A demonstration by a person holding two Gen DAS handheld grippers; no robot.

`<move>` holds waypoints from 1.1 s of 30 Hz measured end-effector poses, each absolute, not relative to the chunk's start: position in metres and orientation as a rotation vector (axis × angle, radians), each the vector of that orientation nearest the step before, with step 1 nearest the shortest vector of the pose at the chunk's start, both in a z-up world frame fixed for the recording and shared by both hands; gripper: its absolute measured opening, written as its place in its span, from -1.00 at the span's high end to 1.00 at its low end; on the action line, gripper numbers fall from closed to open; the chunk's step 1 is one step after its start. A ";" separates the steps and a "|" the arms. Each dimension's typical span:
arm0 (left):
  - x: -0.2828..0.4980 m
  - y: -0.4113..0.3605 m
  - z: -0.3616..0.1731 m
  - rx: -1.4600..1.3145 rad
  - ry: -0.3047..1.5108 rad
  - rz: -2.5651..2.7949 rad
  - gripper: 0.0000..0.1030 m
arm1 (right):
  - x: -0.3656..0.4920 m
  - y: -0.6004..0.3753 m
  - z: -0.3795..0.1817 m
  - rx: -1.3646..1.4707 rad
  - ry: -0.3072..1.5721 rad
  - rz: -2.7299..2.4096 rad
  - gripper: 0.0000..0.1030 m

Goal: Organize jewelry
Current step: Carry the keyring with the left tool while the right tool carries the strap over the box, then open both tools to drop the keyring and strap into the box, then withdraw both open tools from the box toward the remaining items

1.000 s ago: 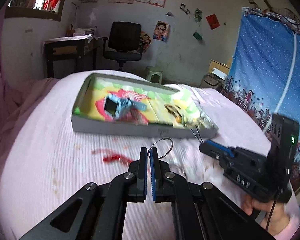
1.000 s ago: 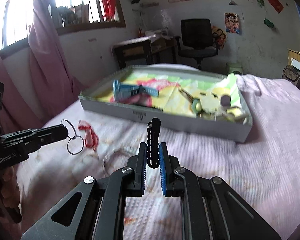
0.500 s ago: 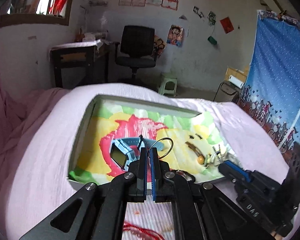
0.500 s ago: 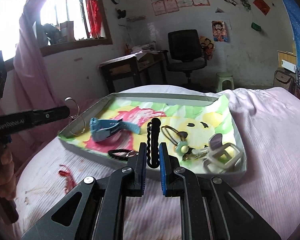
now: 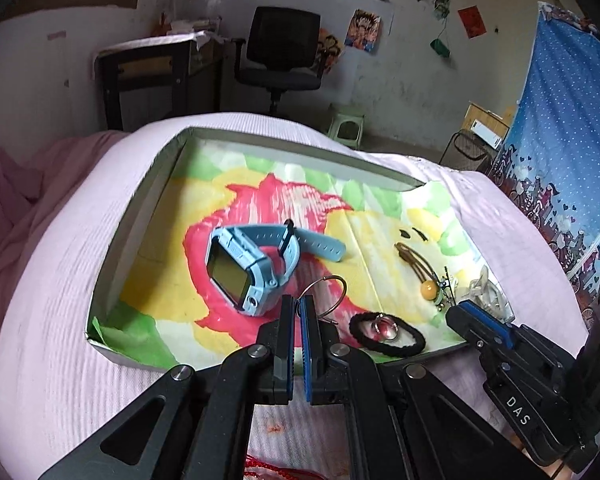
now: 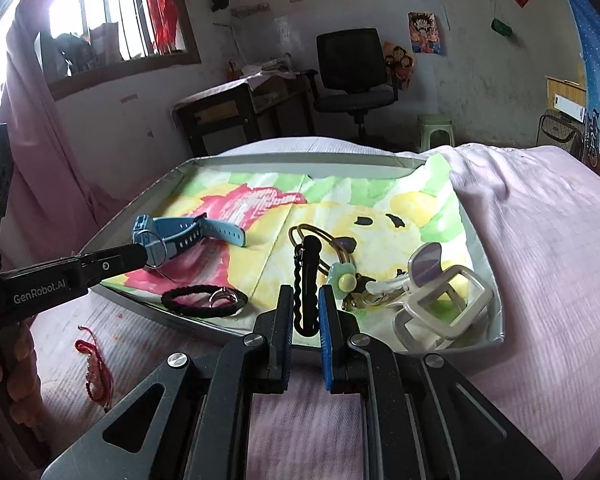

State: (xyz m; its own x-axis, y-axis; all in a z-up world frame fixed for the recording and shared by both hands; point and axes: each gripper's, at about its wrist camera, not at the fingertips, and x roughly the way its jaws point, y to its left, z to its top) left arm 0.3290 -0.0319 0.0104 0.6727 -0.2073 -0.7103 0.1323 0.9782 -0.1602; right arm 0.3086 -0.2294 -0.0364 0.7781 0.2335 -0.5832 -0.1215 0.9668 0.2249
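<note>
Both grippers have come forward over the near rim of the tray since a second ago, when they hung above the bare bedspread. Clamped between the closed fingers of the left gripper is a thin wire ring, which hangs above the tray's near edge just beside the blue watch. The right gripper is closed on a black wavy hair clip, held upright above the tray's front wall. The ring's lower part is hidden behind the left fingers, and the small charm lying inside the black hair tie is too small to make out. A pink ribbed bedspread carries the tray; a red cord lies on it outside the tray, partly cut off in the left view. Behind stand a desk, a black office chair, a green stool and a barred window. Lined with a flower-print paper, the tray also holds a gold hair tie with a flower bead and a pale claw clip.
</note>
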 end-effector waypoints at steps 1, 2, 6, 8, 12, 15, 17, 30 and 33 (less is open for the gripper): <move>0.330 -0.032 0.009 -0.100 0.819 -0.193 0.93 | 0.308 -0.229 -0.037 0.178 0.653 0.193 0.79; 0.330 -0.031 0.008 -0.100 0.824 -0.191 0.93 | 0.308 -0.228 -0.037 0.178 0.654 0.193 0.79; 0.330 -0.030 0.006 -0.108 0.828 -0.187 0.92 | 0.307 -0.228 -0.037 0.175 0.663 0.190 0.78; 0.329 -0.030 0.006 -0.113 0.825 -0.192 0.91 | 0.308 -0.227 -0.037 0.172 0.666 0.187 0.78; 0.322 -0.026 0.010 -0.135 0.801 -0.213 0.73 | 0.307 -0.228 -0.035 0.174 0.658 0.182 0.72; 0.309 -0.022 0.017 -0.154 0.746 -0.228 0.14 | 0.299 -0.230 -0.029 0.174 0.621 0.170 0.52; 0.300 -0.018 0.023 -0.158 0.697 -0.211 -0.03 | 0.292 -0.231 -0.023 0.169 0.586 0.162 0.40; 0.234 0.009 0.050 -0.183 0.502 -0.157 -0.84 | 0.221 -0.242 0.021 0.180 0.366 0.176 -0.41; 0.218 0.013 0.053 -0.179 0.460 -0.145 -0.96 | 0.204 -0.242 0.026 0.187 0.334 0.191 -0.58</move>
State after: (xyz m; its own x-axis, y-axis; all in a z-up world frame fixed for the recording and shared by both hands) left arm 0.2180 0.0127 0.0532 0.8861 -0.1789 -0.4275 0.0983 0.9741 -0.2038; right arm 0.2045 -0.2425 0.0262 0.9270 0.2156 -0.3068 -0.1540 0.9649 0.2126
